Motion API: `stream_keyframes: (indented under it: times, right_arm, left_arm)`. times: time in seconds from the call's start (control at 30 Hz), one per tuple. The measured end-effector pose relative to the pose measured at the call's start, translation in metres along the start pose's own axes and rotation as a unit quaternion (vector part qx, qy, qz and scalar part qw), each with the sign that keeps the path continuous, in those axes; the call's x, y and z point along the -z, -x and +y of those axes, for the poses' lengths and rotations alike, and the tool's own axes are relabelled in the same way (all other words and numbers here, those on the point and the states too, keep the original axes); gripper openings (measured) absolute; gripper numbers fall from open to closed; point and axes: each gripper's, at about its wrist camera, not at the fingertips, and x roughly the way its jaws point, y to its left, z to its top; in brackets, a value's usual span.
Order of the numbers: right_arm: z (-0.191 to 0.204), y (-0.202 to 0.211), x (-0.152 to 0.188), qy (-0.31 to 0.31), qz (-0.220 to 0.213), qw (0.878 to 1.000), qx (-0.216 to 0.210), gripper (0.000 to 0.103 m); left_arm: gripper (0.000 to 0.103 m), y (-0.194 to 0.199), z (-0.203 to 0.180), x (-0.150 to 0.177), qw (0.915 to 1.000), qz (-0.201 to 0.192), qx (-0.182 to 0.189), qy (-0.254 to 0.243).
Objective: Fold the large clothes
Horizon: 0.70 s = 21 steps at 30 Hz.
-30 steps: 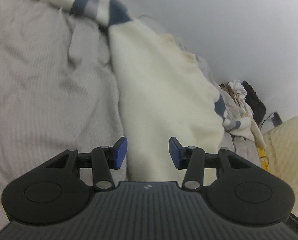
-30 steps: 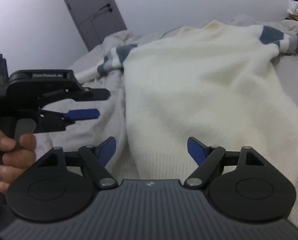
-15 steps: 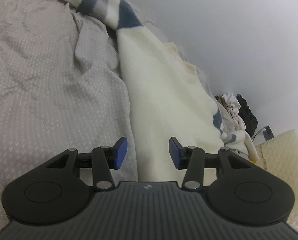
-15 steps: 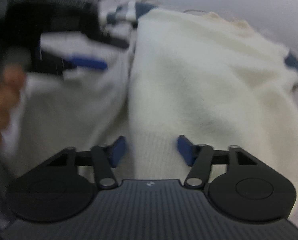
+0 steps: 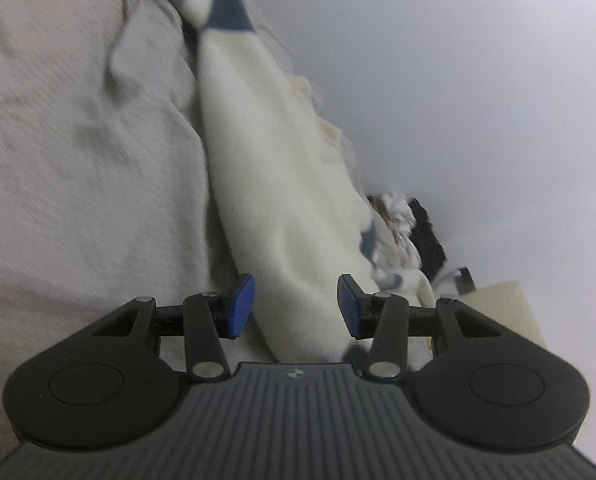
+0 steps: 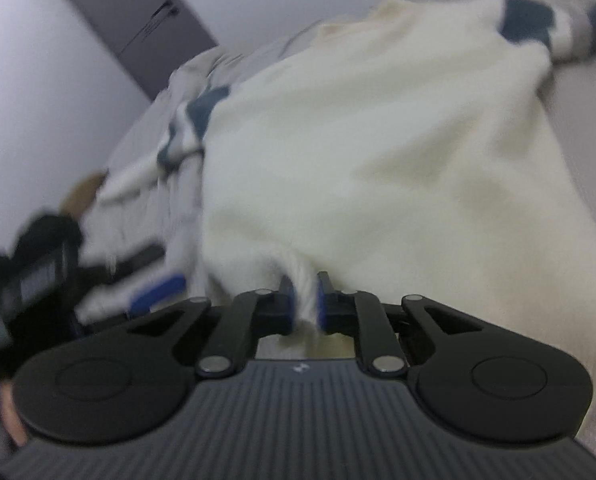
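R gripper (image 6: 305,300) jaws pinch sweater (image 6: 377,168) hem; L gripper (image 5: 294,304) jaws spread astride hem w/o grip. Risk: one-sided lift skews fold, thin pinch slips.

Right tool (image 6: 305,300) has its blue pads (image 6: 286,300) pinched onto a bunched fold at the near hem of the cream sweater (image 6: 377,152); the fabric stands up between the pads. The sweater's body spreads away from the tool across the grey bed sheet (image 6: 577,96). Striped blue-grey sleeve (image 6: 537,24) lies at the top right, and the other striped sleeve (image 6: 186,124) trails off at the left. Left tool (image 6: 154,276) sits at the left edge, blurred, with one blue pad visible beside the sweater's left edge; its grip state is unreadable. Dark grey door (image 6: 138,16) is set in the white wall (image 6: 38,100) at the upper left.
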Motion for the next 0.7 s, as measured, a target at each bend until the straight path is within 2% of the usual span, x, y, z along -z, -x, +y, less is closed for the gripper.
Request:
stream_keyframes:
  times: [0.2, 0.33, 0.4, 0.53, 0.7]
  right_arm:
    - [-0.051, -0.007, -0.023, -0.098, 0.009, 0.995, -0.028, 0.011]
    - [-0.085, -0.02, -0.015, -0.189, 0.024, 0.98, -0.059, 0.011]
    - [-0.093, -0.025, -0.012, -0.2, 0.025, 0.978, -0.052, 0.011]
    - [-0.1, -0.03, -0.013, -0.223, 0.018, 0.973, -0.048, 0.011]
    - [-0.108, -0.019, -0.01, -0.252, 0.005, 0.965, -0.074, 0.013]
  left_arm:
    - [0.051, -0.026, -0.007, 0.013, 0.9993, 0.026, 0.016, -0.022]
    - [0.052, -0.057, 0.002, 0.024, 0.9981, 0.044, 0.035, 0.024]
    - [0.052, -0.074, 0.009, 0.031, 0.9967, 0.055, 0.037, 0.047]
    - [0.053, -0.098, 0.012, 0.041, 0.9963, 0.076, 0.017, 0.038]
    - [0.06, -0.111, 0.014, 0.042, 0.9952, 0.075, 0.037, 0.052]
